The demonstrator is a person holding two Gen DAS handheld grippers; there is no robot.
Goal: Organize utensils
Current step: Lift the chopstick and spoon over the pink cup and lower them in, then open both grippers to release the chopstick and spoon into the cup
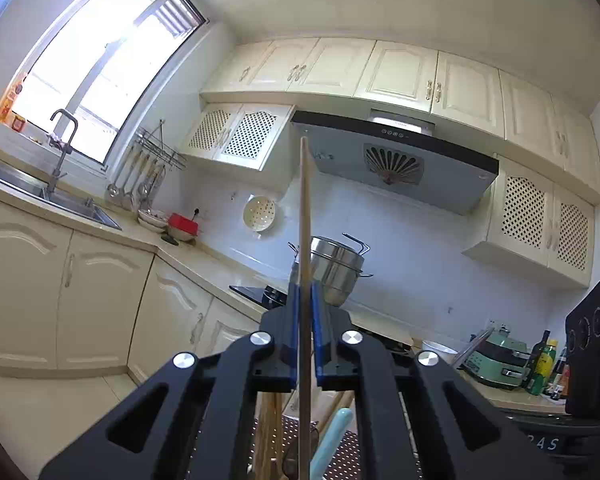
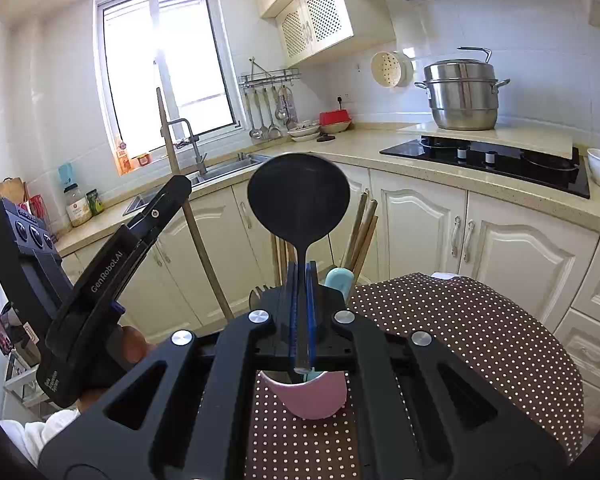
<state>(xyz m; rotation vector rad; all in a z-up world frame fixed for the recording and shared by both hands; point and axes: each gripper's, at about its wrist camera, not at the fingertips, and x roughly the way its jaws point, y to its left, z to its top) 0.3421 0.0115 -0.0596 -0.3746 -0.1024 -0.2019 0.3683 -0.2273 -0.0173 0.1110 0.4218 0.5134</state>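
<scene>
Clamping a black spoon (image 2: 298, 200), the right gripper (image 2: 300, 300) had its blue-padded jaws pressed together on the thin flat handle; the bowl, a broad matte oval, stood upright above the pink cup (image 2: 312, 398). The cup was smooth, round and pastel, sitting on a brown cloth with white polka dots (image 2: 480, 340) directly under the gripper. Rising out of the cup: several wooden sticks (image 2: 362, 232), round and plain with a pale grain, leaning right of the spoon; a light blue handle (image 2: 339, 282), rounded and glossy, just right of the jaws; a metal fork's tines (image 2: 256, 294) just left of them.

The left gripper (image 2: 182, 188), seen in the right wrist view left of the cup, was black and angular, held by a hand (image 2: 134, 346) low at its grip. Its jaws were closed on one long wooden chopstick (image 1: 305, 220), slim, straight, light tan and slightly tapered, which stood nearly upright and ran well above and below the pads. In the left wrist view the same stick's lower end hung over the cup's cluster of wooden sticks and the blue handle.

Behind the cup: cream panelled cabinets (image 2: 420, 228), a speckled beige counter, and a shiny steel steamer pot (image 2: 462, 94) beside a black glass hob (image 2: 488, 160).
</scene>
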